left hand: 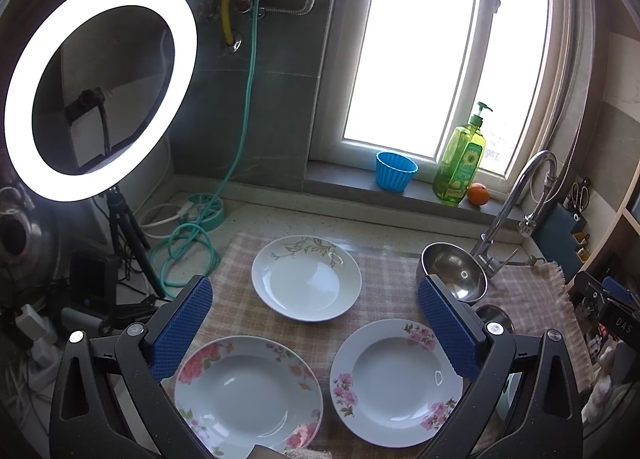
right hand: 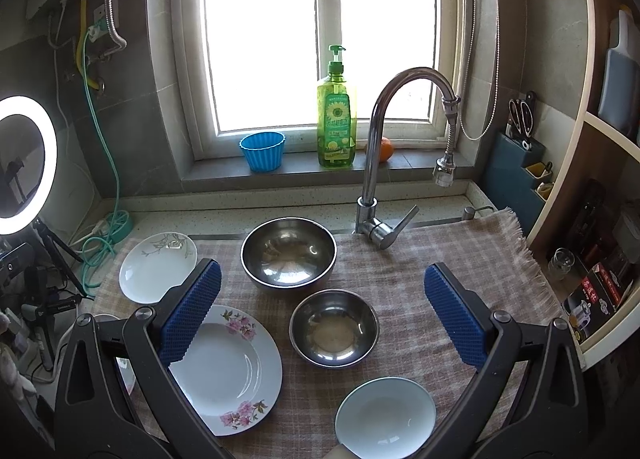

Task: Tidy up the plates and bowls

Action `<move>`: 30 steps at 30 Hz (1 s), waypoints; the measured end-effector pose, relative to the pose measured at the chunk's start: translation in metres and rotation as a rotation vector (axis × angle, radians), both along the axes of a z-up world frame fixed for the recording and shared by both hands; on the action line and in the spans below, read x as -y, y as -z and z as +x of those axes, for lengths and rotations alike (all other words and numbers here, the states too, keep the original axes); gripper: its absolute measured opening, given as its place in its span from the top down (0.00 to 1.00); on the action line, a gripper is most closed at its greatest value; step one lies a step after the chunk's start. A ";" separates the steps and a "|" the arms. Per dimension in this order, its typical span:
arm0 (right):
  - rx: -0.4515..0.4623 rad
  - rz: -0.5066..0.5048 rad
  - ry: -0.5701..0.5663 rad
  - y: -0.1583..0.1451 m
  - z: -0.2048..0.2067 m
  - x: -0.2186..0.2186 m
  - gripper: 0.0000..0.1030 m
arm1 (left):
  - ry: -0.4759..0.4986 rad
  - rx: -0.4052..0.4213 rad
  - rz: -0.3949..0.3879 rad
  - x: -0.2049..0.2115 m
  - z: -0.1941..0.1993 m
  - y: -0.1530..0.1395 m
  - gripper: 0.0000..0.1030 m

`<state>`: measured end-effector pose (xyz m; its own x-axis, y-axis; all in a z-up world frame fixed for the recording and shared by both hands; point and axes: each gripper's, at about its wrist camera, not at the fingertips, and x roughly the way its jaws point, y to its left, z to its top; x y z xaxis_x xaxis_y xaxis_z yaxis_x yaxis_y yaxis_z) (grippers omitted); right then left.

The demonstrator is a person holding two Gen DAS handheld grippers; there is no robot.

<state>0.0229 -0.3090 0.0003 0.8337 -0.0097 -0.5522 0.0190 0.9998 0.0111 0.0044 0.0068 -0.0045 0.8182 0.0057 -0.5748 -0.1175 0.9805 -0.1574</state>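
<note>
Three plates lie on the checked cloth (left hand: 384, 271): a leaf-patterned plate (left hand: 306, 277) at the back, a big-rose plate (left hand: 248, 391) front left, a pink-blossom plate (left hand: 396, 379) front right. A large steel bowl (right hand: 288, 251), a smaller steel bowl (right hand: 334, 327) and a white bowl (right hand: 386, 417) sit to the right. The blossom plate (right hand: 228, 371) and leaf plate (right hand: 158, 267) also show in the right wrist view. My left gripper (left hand: 316, 323) is open above the plates, empty. My right gripper (right hand: 324, 313) is open above the small steel bowl, empty.
A tap (right hand: 384, 147) stands behind the bowls. On the windowsill are a blue cup (right hand: 263, 150), a green soap bottle (right hand: 336, 119) and an orange (right hand: 385, 149). A ring light (left hand: 100, 87) on a tripod and cables stand at the left. Shelves (right hand: 600, 219) are at the right.
</note>
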 end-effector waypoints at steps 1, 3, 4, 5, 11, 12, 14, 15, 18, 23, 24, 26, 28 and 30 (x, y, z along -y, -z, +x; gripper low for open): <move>0.001 0.001 0.000 0.000 0.000 0.000 0.00 | 0.000 0.000 0.001 0.001 0.000 0.000 0.01; 0.001 0.002 0.000 0.000 0.000 0.000 0.00 | 0.002 -0.001 0.003 0.002 0.001 0.001 0.01; 0.002 0.001 0.000 0.000 0.000 0.000 0.00 | 0.003 -0.002 0.004 0.002 0.001 0.001 0.01; 0.001 0.000 0.000 0.000 0.000 0.000 0.00 | 0.003 -0.002 0.003 0.002 0.001 0.001 0.01; -0.002 0.002 -0.001 0.002 0.003 0.000 0.00 | 0.003 -0.002 0.003 0.003 0.001 0.001 0.01; -0.003 0.001 -0.001 0.003 0.003 -0.001 0.00 | 0.003 -0.002 0.004 0.003 0.001 0.001 0.01; -0.004 0.001 -0.002 0.003 0.004 -0.001 0.00 | 0.005 -0.004 0.004 0.002 0.002 0.001 0.01; -0.005 0.001 -0.002 0.004 0.004 -0.001 0.00 | 0.006 -0.005 0.004 0.003 0.002 0.002 0.01; -0.009 0.002 -0.003 0.009 0.004 -0.001 0.00 | 0.009 -0.008 0.003 0.003 0.003 0.002 0.01; -0.032 0.031 -0.032 0.020 0.005 0.001 0.00 | 0.019 -0.024 0.004 0.004 0.009 0.007 0.01; -0.039 0.042 -0.040 0.023 0.004 0.002 0.00 | 0.022 -0.030 0.004 0.003 0.010 0.008 0.01; -0.059 0.067 -0.060 0.025 0.005 0.001 0.00 | 0.031 -0.041 0.011 0.003 0.012 0.011 0.01; -0.088 0.092 -0.080 0.033 0.005 0.000 0.00 | 0.044 -0.056 0.022 0.005 0.015 0.015 0.01; -0.114 0.102 -0.096 0.042 0.005 -0.003 0.00 | 0.062 -0.071 0.030 0.006 0.017 0.020 0.01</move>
<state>0.0277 -0.3063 -0.0415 0.7601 0.1276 -0.6372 -0.0694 0.9909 0.1157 0.0214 0.0005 -0.0240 0.7745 -0.0257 -0.6320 -0.0662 0.9904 -0.1214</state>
